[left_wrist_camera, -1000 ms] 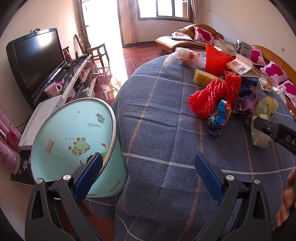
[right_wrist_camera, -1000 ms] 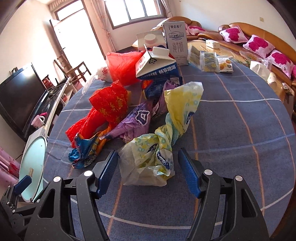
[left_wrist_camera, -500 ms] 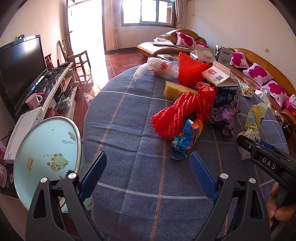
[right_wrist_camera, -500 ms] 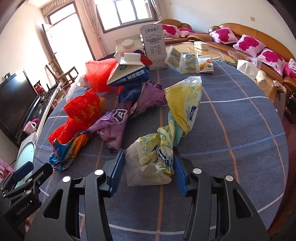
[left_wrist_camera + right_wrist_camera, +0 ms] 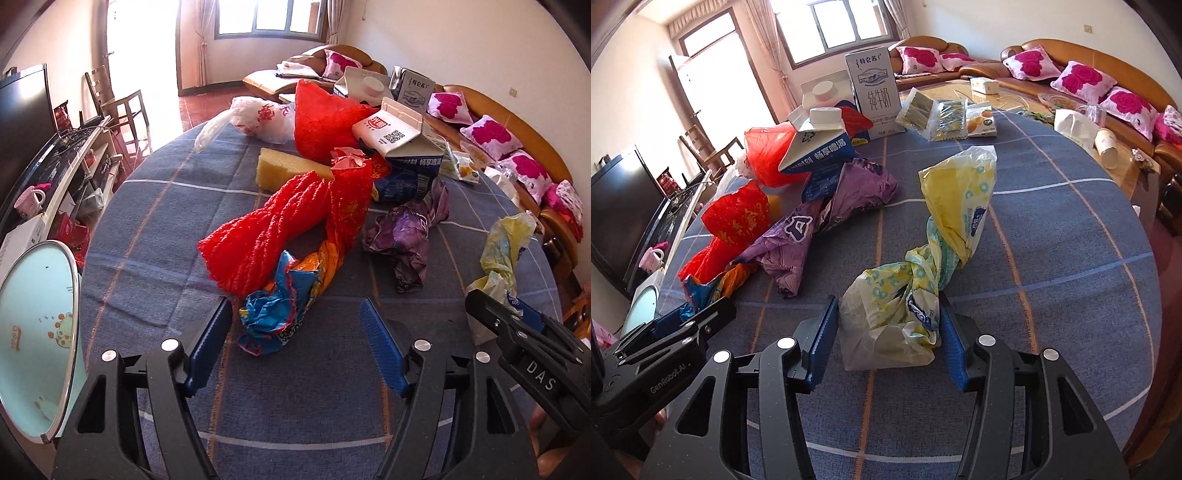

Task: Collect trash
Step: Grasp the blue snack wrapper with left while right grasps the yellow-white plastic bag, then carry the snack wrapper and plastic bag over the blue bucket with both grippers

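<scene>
hovering left gripper [image 5: 295, 347], jaws wide, empty, blue-orange wrapper [image 5: 284, 310] between the tips; bin [image 5: 33, 336] left of jaws, inside hidden. right view: right gripper [image 5: 888, 339] jaws pinching yellow bag [image 5: 905, 306] on bench [image 5: 1052, 258]. most trash uncollected; grip firmness unclear.
</scene>
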The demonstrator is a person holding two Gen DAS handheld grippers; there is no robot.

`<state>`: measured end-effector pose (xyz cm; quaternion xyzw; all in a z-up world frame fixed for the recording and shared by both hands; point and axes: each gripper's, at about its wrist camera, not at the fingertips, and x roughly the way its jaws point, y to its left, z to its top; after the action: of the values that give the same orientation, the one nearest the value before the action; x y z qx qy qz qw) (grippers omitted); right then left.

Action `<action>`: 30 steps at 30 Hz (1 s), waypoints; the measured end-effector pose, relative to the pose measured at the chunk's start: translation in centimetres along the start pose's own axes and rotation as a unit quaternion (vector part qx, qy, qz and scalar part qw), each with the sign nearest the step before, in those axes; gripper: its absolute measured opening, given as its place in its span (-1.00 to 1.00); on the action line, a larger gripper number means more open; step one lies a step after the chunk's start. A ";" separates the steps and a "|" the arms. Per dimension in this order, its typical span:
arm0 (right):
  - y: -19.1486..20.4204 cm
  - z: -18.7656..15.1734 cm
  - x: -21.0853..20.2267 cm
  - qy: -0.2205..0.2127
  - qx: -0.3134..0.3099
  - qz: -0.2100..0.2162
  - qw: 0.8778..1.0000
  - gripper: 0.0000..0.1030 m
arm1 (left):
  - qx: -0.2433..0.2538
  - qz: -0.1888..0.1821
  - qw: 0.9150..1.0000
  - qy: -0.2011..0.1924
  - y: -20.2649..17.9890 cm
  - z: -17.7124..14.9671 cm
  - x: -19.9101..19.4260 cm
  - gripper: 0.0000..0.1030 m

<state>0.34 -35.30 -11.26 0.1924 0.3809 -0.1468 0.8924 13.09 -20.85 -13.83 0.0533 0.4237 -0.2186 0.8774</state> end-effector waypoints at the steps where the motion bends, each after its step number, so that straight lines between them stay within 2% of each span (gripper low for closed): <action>1: 0.0 0.0 0.0 0.001 0.000 0.000 1.000 0.01 | -0.001 -0.002 1.000 0.001 -0.1 0.1 0.2 0.15; 2: 0.1 0.0 0.1 0.003 -0.001 0.002 1.000 0.01 | -0.004 -0.004 1.000 0.002 -0.1 0.3 0.3 0.07; 4: 0.1 0.0 0.2 0.004 -0.002 0.004 1.000 0.01 | -0.008 -0.011 1.000 0.009 -0.1 0.3 0.8 -0.27; 7: 0.0 0.0 0.1 0.003 -0.001 0.007 1.000 0.01 | -0.008 -0.019 1.000 0.007 -0.1 0.1 0.8 -0.39; 14: -0.1 -0.3 -0.1 -0.001 0.001 0.013 1.000 -0.01 | -0.002 -0.035 0.999 -0.004 0.1 -1.0 -1.1 -0.46; 19: 0.2 -0.4 -0.1 -0.001 -0.003 0.008 1.000 -0.01 | 0.003 -0.059 0.998 -0.015 0.8 -2.3 -3.2 -0.46; 21: 0.2 -0.4 -0.2 -0.003 -0.005 0.007 1.000 -0.01 | 0.008 -0.047 0.999 -0.019 1.0 -2.6 -3.7 -0.46; 30: 1.4 -0.8 -1.0 -0.029 -0.033 -0.016 0.999 -0.04 | 0.000 -0.049 0.998 -0.049 2.6 -3.1 -6.9 -0.46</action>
<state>-0.24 -33.63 -10.75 0.1527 0.3628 -0.1543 0.9062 8.22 -15.31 -10.72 0.0219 0.3826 -0.2640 0.8851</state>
